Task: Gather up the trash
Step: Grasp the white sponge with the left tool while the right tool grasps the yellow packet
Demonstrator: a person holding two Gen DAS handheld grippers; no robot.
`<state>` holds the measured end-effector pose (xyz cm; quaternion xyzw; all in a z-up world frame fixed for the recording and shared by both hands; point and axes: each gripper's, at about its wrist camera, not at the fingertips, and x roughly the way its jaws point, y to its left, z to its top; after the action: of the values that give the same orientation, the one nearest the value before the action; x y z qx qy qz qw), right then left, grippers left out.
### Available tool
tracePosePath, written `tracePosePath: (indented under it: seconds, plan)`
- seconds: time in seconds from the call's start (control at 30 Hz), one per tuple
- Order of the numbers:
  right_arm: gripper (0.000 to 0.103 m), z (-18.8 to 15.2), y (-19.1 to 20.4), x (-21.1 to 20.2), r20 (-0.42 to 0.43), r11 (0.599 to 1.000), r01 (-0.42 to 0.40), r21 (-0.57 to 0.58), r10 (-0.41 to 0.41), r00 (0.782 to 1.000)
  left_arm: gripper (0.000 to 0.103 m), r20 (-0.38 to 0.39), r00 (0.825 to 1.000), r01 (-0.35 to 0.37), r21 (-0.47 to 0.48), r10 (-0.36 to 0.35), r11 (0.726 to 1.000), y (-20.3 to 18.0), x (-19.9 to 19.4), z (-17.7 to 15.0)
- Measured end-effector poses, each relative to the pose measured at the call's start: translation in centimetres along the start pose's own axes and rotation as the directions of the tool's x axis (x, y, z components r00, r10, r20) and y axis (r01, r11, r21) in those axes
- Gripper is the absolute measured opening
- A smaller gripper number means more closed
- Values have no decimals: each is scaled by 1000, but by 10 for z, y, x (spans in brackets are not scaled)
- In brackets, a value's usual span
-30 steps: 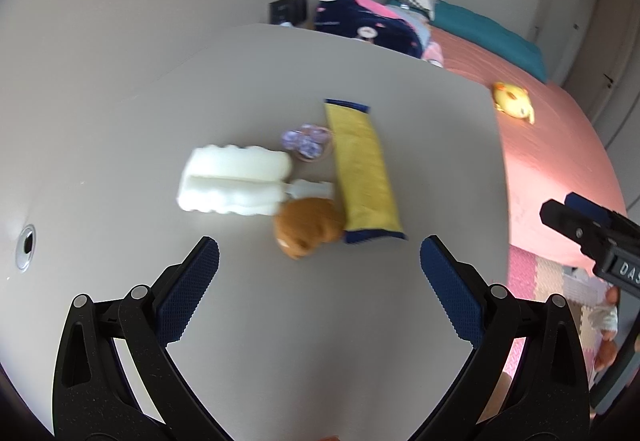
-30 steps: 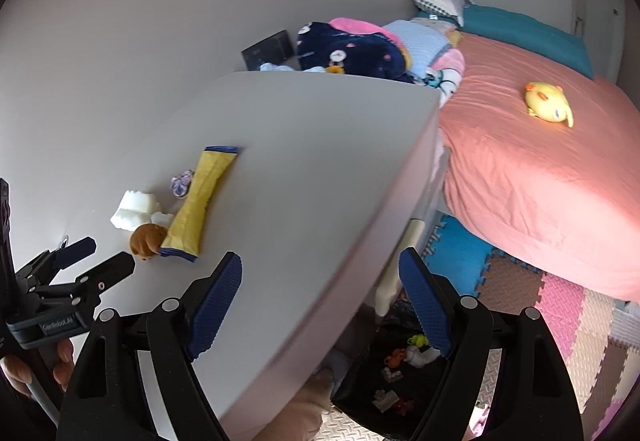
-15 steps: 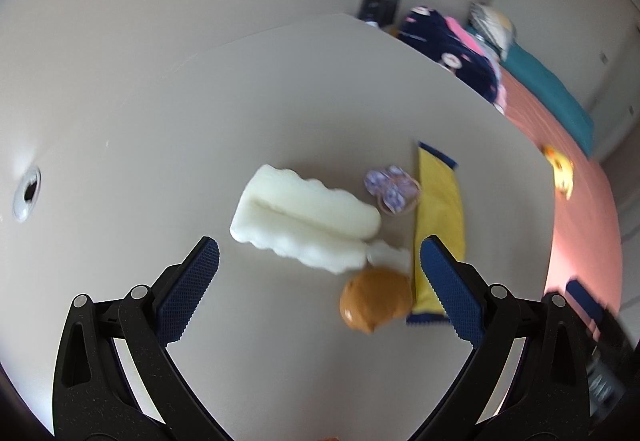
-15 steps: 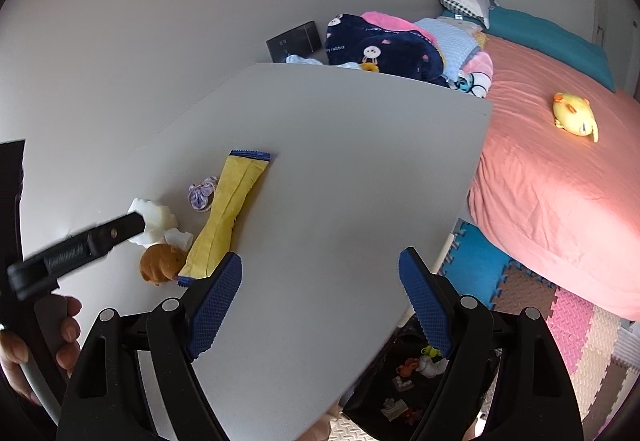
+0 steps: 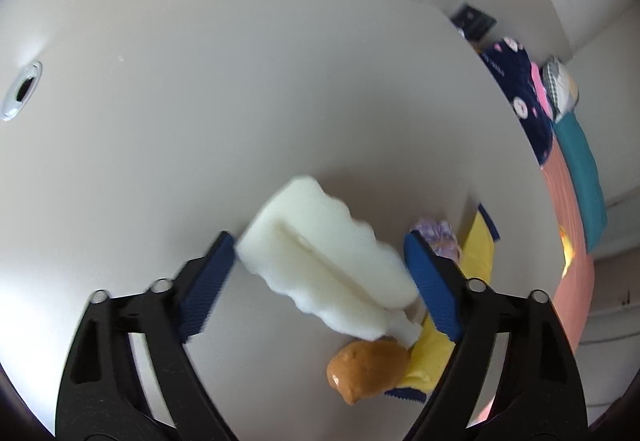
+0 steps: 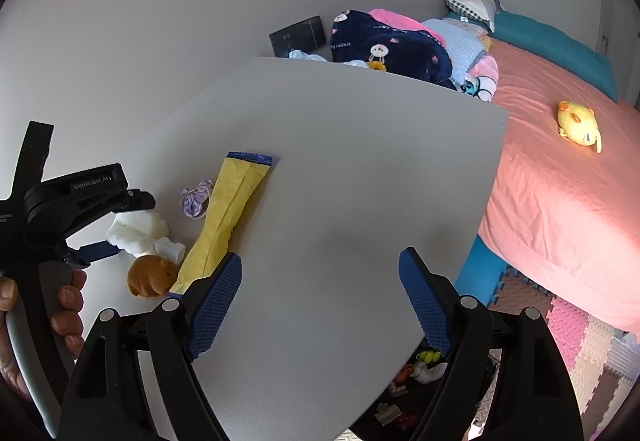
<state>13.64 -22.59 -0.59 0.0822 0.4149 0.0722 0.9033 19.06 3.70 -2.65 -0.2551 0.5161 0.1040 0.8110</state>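
Note:
A white foam block [image 5: 332,261] lies on the grey table [image 5: 200,101] between the open jaws of my left gripper [image 5: 320,273], which straddles it; it also shows in the right wrist view [image 6: 138,227]. Beside it lie a small white scrap [image 5: 406,329], a brown round lump [image 5: 366,371], a yellow wrapper with blue ends [image 6: 226,219] and a purple crumpled wrapper [image 6: 195,199]. My right gripper [image 6: 320,301] is open and empty above the bare table [image 6: 340,181], to the right of the pile.
A pink bed [image 6: 560,181] with a yellow plush toy [image 6: 578,125] stands right of the table. Dark blue bedding [image 6: 384,45] lies behind the table's far edge. A dark bin with scraps [image 6: 408,385] sits on the floor under the table's near corner. A cable hole [image 5: 22,91] is at the table's left.
My left gripper has moved forward and down onto the foam block, which now lies between its jaws. My right gripper has shifted a little left over the table.

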Motion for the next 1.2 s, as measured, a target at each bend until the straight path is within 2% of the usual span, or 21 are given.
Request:
tracePosePath:
  seconds: [0.13,0.2,0.3,0.4,0.6,0.73,0.93,1.03,1.13,1.17,1.2]
  plan:
    - [81,3,7,6,-7,1000,-11,-7,11,1000,69,-1,1000,19,-5,-19,1000,3,0,3]
    - [81,3,14,10,-14,1000,-21,-13,21,1000,62,4,1000,24,4,-24,1000,5,0,3]
    - [81,3,24,17,-24,999,-26,-28,25,999,51,6,999,31,56,-32,998,7,0,4]
    - [81,3,33,23,-34,999,-33,-38,32,999,46,9,998,60,95,-61,994,11,1,5]
    - [81,3,47,34,-50,998,-32,-58,29,998,43,27,995,84,204,-92,975,8,1,8]
    - [81,5,59,39,-39,995,-11,-94,7,999,42,85,994,42,288,-70,957,4,-3,11]
    - [68,8,74,51,-72,992,-26,-120,17,997,40,153,988,-16,344,-39,939,3,-8,14]
    - [51,7,78,58,-101,991,-29,-130,16,995,40,189,982,-57,363,-13,930,1,-11,14]
    - [39,6,80,60,-98,989,-12,-146,-2,995,40,181,983,-49,362,-19,931,1,-11,15]
    - [30,6,80,60,-99,989,-12,-146,-2,995,40,180,983,-50,364,-18,930,1,-10,15]
    - [28,6,79,60,-102,990,-13,-142,-2,995,40,178,984,-49,369,-19,928,1,-10,15]
